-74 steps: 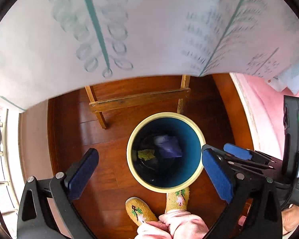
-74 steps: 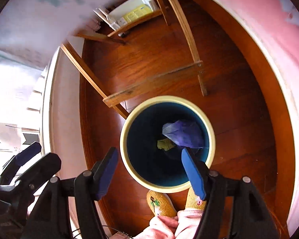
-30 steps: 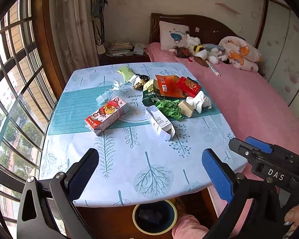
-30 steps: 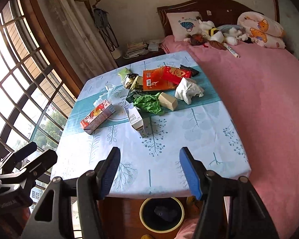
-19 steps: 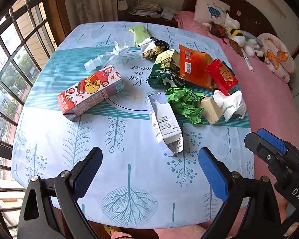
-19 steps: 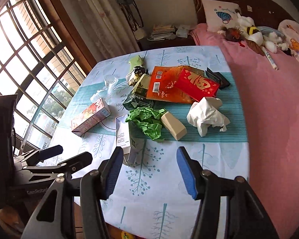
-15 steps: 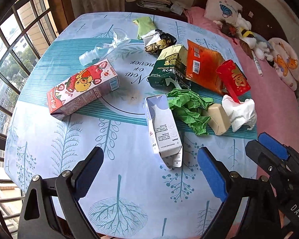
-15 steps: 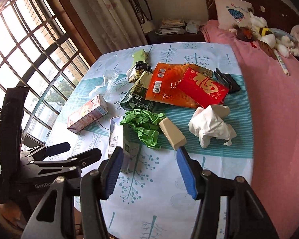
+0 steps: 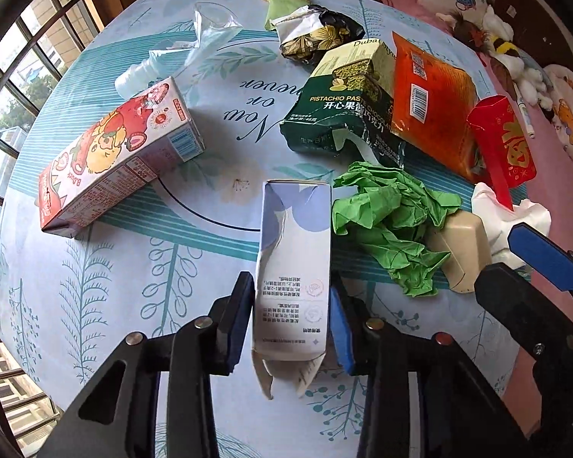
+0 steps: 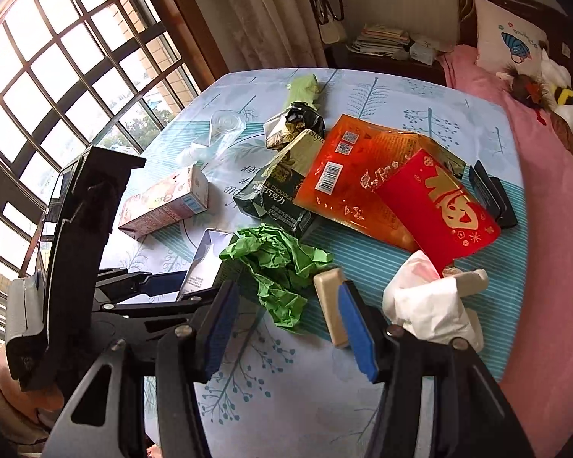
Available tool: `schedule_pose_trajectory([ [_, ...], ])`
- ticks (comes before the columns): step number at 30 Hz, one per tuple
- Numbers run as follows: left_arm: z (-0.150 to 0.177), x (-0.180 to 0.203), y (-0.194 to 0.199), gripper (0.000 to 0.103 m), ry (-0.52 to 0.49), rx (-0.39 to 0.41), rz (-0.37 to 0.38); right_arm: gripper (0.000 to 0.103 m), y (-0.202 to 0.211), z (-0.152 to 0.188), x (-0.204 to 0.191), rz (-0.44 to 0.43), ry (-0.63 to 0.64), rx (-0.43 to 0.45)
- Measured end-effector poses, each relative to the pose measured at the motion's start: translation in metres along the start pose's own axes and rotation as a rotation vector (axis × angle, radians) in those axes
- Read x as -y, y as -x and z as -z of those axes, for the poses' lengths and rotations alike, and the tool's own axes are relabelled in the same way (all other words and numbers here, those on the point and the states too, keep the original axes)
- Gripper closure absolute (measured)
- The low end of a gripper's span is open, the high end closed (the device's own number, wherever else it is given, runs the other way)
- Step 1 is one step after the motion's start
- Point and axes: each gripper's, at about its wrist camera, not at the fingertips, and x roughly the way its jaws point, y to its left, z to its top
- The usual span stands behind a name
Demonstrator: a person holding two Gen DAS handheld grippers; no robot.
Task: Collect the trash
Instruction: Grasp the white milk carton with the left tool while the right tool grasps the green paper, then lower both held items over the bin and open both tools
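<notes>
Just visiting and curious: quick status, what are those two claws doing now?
Left gripper closed on the white-and-blue carton, carton still on the table. Right gripper open, empty, over the green crumpled paper. Nothing blocking either.

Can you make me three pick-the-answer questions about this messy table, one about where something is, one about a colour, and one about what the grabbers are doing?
1. Where is the crumpled paper?
A. Between the white carton and the beige block
B. Inside a bin
C. On the bed

2. What colour is the crumpled paper?
A. Blue
B. Green
C. Yellow

3. What is the left gripper doing?
A. Hanging open over bare cloth
B. Holding a tissue
C. Closed on the white carton

Answers:
1 A: it lies on the table with the carton on one side and the block on the other.
2 B: it is bright green in both views.
3 C: both pads press the carton's sides, while the right gripper is open.
</notes>
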Motion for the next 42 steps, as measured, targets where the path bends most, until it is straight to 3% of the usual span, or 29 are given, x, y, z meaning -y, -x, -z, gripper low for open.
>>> schedule_pose_trajectory([
  [6,0.004,-0.019,0.013,0.068,0.042,0.048,-0.02,0.047,-0.022,-0.014,-0.008,0.009,0.073,-0.037],
  [18,0.018,-0.054,0.048,0.068,0.105,0.132,-0.068,0.047,-0.081,-0.022,-0.037,0.128,0.299,-0.156],
  [20,0.018,-0.054,0.056,0.068,0.099,0.141,-0.075,0.06,-0.083,-0.02,-0.041,0.13,0.313,-0.154],
  [31,0.043,-0.079,0.101,0.068,0.05,0.192,-0.081,0.064,-0.023,-0.006,-0.066,0.063,0.202,-0.048],
  [37,0.067,-0.097,0.126,0.068,-0.009,0.219,-0.068,0.064,0.011,0.018,-0.09,0.032,0.077,-0.017],
  [42,0.094,-0.116,0.146,0.068,-0.103,0.238,-0.041,0.064,0.036,0.048,-0.123,0.056,-0.003,0.024],
])
